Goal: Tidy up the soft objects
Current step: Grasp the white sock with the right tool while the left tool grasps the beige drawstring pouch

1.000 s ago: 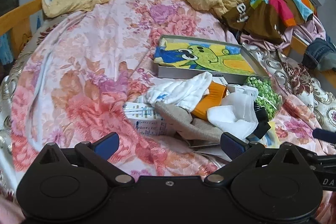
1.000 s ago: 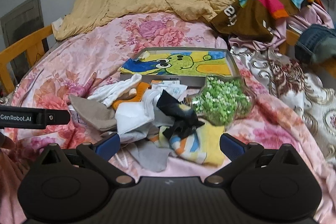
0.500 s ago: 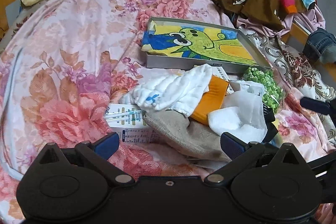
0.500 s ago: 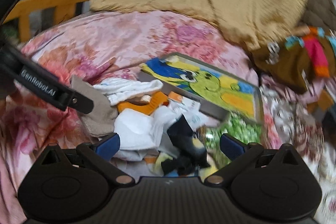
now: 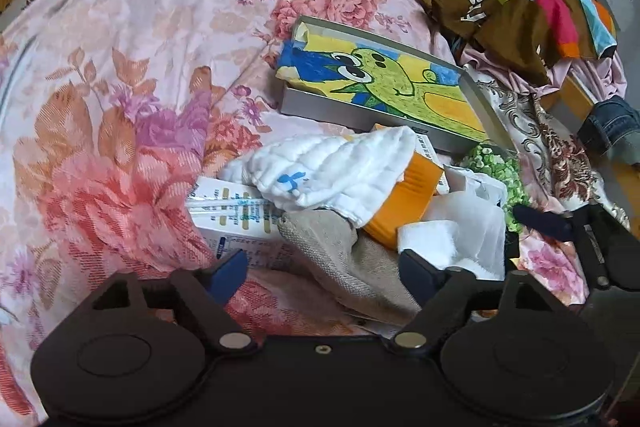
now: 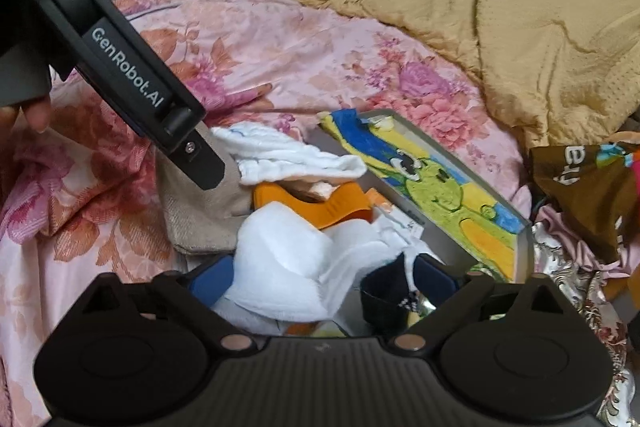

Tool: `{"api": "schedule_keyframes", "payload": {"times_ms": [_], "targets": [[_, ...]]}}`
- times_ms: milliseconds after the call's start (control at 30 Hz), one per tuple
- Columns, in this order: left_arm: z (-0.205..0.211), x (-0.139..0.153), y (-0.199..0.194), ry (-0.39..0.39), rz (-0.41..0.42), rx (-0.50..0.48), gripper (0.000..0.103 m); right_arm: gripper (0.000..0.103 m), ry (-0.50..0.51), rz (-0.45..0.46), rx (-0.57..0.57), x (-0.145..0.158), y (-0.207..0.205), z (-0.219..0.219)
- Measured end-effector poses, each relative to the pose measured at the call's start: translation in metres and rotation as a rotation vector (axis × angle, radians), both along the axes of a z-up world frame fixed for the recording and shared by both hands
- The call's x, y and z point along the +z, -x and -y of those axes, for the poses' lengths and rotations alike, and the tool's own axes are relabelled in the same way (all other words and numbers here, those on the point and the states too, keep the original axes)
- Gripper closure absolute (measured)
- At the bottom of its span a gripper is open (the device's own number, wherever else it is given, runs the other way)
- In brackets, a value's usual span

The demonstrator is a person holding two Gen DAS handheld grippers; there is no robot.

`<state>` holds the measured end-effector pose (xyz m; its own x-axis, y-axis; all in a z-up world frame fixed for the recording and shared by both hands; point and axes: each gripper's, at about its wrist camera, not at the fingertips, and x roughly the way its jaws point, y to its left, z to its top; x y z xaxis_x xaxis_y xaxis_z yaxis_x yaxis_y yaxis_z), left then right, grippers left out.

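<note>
Left gripper (image 5: 322, 269): jaws apart and just been closing, beige cloth (image 5: 340, 259) between them, pads not pressing. Right gripper (image 6: 322, 273): jaws apart, also just been closing, fluffy white cloth (image 6: 296, 267) bunched between them, contact with pads unclear. Quilted white cloth (image 5: 336, 171) lies beyond left jaws.

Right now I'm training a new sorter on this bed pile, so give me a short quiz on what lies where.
1. True or false: the grey tray holding the green cartoon towel sits on the floral bedspread.
2. What lies draped over the orange item? A) white quilted cloth B) jeans C) yellow blanket
3. Name the colour of the coarse cloth that lies nearest the left wrist camera, below the white quilted cloth.

Key: 1 true; 2 A; 3 beige.
</note>
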<state>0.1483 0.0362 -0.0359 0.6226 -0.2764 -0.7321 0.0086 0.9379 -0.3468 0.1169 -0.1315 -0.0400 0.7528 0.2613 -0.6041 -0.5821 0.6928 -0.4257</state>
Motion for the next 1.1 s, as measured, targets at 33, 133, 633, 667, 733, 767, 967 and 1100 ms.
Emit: {"api": "schedule_keyframes", "payload": {"times_ms": [33, 133, 633, 667, 733, 767, 967, 1100], "targets": [[-0.001, -0.001, -0.001, 0.014, -0.004, 0.001, 0.025, 0.013, 0.002, -0.009, 0.000, -0.001, -0.002, -0.001], [-0.004, -0.004, -0.002, 0.047, -0.002, 0.011, 0.034, 0.019, 0.002, -0.024, -0.003, -0.004, -0.006, -0.002], [-0.007, -0.011, -0.004, 0.125, -0.029, -0.016, 0.070, 0.046, 0.072, 0.009, 0.076, -0.012, 0.010, -0.014], [-0.007, -0.011, -0.004, 0.115, -0.030, -0.018, 0.071, 0.052, 0.063, -0.006, 0.070, -0.012, 0.008, -0.012], [-0.006, -0.011, -0.004, 0.102, -0.030, -0.026, 0.075, 0.058, 0.050, -0.027, 0.053, -0.012, 0.005, -0.010], [-0.005, -0.011, -0.004, 0.100, -0.029, -0.028, 0.076, 0.060, 0.042, -0.037, 0.043, -0.011, 0.003, -0.009], [0.000, -0.010, -0.002, 0.053, -0.003, -0.055, 0.091, 0.084, 0.025, -0.028, 0.016, -0.008, 0.003, -0.005], [0.001, -0.007, 0.000, 0.033, 0.016, -0.066, 0.097, 0.093, 0.006, 0.027, 0.013, -0.003, 0.008, -0.004]]}}
